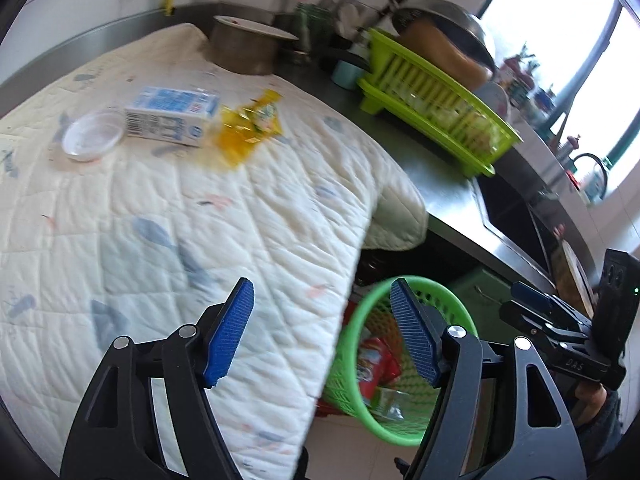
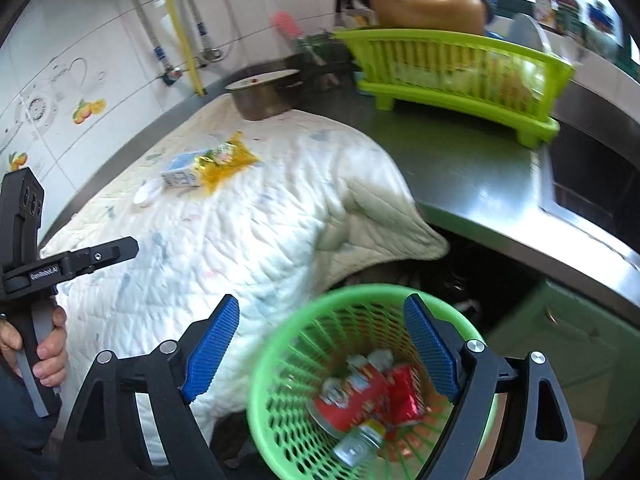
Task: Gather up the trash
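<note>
A green mesh basket [image 2: 280,360] stands on the floor below the counter edge, with red wrappers [image 2: 360,392] and a small can [image 2: 356,444] inside; the basket [image 1: 360,320] also shows in the left wrist view. My right gripper [image 2: 320,344] hangs open above it with nothing between its blue pads. My left gripper [image 1: 322,328] is open and empty over the quilt's near edge. Far back on the white quilt [image 1: 160,220] lie a blue-and-white carton [image 1: 172,114], a yellow wrapper [image 1: 248,128] and a white plastic lid [image 1: 92,136].
A lime dish rack [image 1: 432,104] with bowls, a metal pot [image 1: 244,48] and a sink [image 1: 516,216] sit on the steel counter. Green cabinet doors [image 2: 560,344] stand right of the basket. A hand [image 2: 44,348] holds the left gripper's handle.
</note>
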The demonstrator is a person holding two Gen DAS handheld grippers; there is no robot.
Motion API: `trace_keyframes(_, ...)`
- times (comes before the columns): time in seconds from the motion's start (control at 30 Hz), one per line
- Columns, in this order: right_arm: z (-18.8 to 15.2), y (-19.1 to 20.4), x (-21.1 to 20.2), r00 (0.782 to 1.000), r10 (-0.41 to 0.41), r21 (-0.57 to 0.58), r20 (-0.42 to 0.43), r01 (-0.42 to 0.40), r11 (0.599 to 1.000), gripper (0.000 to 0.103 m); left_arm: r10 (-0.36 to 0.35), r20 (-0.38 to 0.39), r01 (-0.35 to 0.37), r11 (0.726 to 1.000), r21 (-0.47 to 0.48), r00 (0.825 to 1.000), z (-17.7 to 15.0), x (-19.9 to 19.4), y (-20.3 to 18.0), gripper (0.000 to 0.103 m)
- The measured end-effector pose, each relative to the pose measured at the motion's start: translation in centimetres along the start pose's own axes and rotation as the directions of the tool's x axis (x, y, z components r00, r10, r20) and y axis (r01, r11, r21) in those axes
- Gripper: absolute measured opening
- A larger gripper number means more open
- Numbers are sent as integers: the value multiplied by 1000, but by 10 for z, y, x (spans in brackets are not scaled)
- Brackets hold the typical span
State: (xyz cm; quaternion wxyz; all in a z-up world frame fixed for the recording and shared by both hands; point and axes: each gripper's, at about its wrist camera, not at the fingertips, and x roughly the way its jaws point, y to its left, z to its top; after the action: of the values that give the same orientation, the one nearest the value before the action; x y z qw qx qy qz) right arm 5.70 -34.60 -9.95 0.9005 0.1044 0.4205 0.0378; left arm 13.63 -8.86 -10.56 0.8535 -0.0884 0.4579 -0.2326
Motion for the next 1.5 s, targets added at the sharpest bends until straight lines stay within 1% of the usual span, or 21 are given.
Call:
trace_keyframes(0.13, 28, 23, 22, 999, 49, -22, 2, -49, 999, 82, 51, 36, -50, 998, -47, 998, 12, -9, 29, 73)
trace_keyframes(0.3, 63, 51, 55, 992, 127, 0, -17, -127, 992, 82, 99, 62, -94, 992, -83, 993, 27, -18, 64, 73)
trace_keyframes(0.47, 97, 85, 94, 982, 181, 20, -46, -180, 983, 82, 133, 74, -126, 988, -94, 988, 39, -23, 93, 74)
trace_keyframes(0.6, 121, 108, 124, 974, 216, 67, -73, -212, 975, 80, 149, 77, -143, 986, -81, 986, 51, -24, 112, 74)
trace_keyframes(0.73, 143, 122, 157, 967, 233, 135, -108, -218, 967, 78, 162, 87, -160, 987, -27, 983, 66, -23, 125, 74)
trace_keyframes(0.83, 158, 123, 179, 963, 238, 206, -124, -210, 956, 74, 166, 89, -169, 985, 24, 982, 78, -20, 133, 74)
trace_keyframes(0.97, 174, 119, 209, 962, 227, 312, -152, -171, 935, 67, 160, 89, -170, 978, 118, 983, 94, -13, 141, 74)
trace_keyframes(1.03, 180, 115, 225, 958, 226, 368, -176, -149, 918, 67, 142, 78, -154, 972, 175, 987, 103, -7, 143, 74)
trace_keyframes(1.1, 183, 112, 238, 952, 235, 413, -196, -137, 900, 66, 139, 75, -153, 960, 235, 987, 112, -1, 144, 74)
trace_keyframes(1.2, 186, 114, 255, 949, 214, 433, -231, -97, 896, 65, 116, 61, -129, 946, 299, 991, 127, 10, 146, 74)
trace_keyframes(1.23, 186, 113, 259, 948, 214, 443, -236, -91, 892, 64, 100, 48, -111, 940, 324, 994, 132, 14, 146, 74)
trace_keyframes(1.3, 187, 114, 265, 946, 206, 447, -249, -76, 891, 59, 92, 43, -101, 925, 367, 995, 141, 22, 145, 74)
trace_keyframes(1.33, 187, 113, 268, 946, 203, 451, -253, -70, 890, 59, 76, 30, -82, 915, 395, 997, 145, 27, 144, 74)
trace_keyframes(1.37, 187, 113, 271, 944, 203, 457, -258, -66, 887, 58, 57, 12, -57, 904, 424, 998, 150, 32, 143, 77)
trace_keyframes(1.43, 186, 112, 274, 942, 197, 471, -273, -47, 881, 57, 65, 9, -62, 883, 466, 998, 157, 42, 141, 82)
trace_keyframes(1.5, 184, 110, 275, 941, 196, 487, -276, -39, 872, 57, 56, -7, -46, 866, 499, 998, 164, 54, 140, 83)
